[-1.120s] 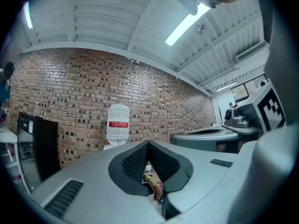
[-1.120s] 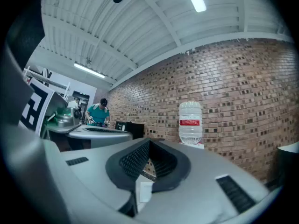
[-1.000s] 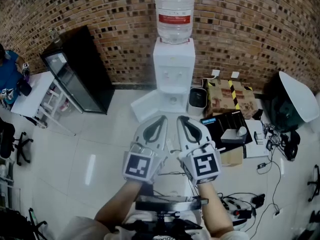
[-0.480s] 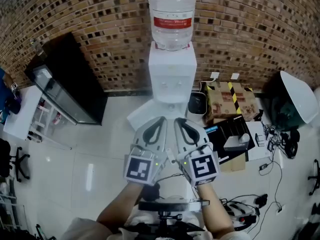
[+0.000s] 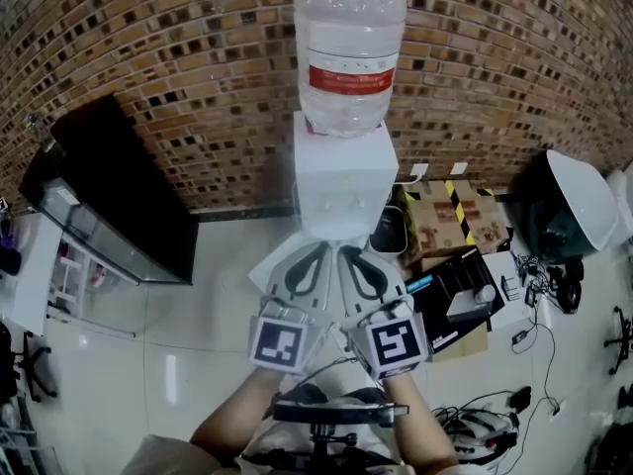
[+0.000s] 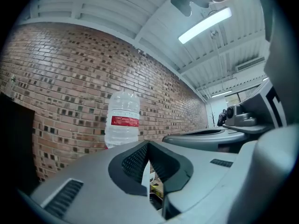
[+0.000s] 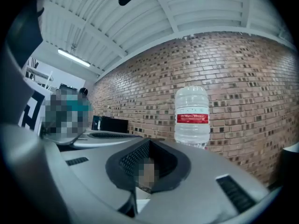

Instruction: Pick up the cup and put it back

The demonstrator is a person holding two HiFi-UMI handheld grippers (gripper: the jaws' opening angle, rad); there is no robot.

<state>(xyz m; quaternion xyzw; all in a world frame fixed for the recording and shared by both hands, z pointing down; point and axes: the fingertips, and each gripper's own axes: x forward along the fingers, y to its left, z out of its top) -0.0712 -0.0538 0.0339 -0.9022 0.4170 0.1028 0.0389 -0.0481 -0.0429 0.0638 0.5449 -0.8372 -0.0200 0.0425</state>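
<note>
Water dispenser (image 5: 341,181) and bottle (image 5: 349,52) dead ahead | left hand-held gripper (image 5: 318,252) and right hand-held gripper (image 5: 351,253) both pinched shut, empty | cup: we spot it in no view | we should find it first, then open one wide

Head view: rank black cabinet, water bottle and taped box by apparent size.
The black cabinet and water bottle look about alike, and the bottle is likely nearer the camera, so I leave them unranked.
The taped box is clearly smallest.
</note>
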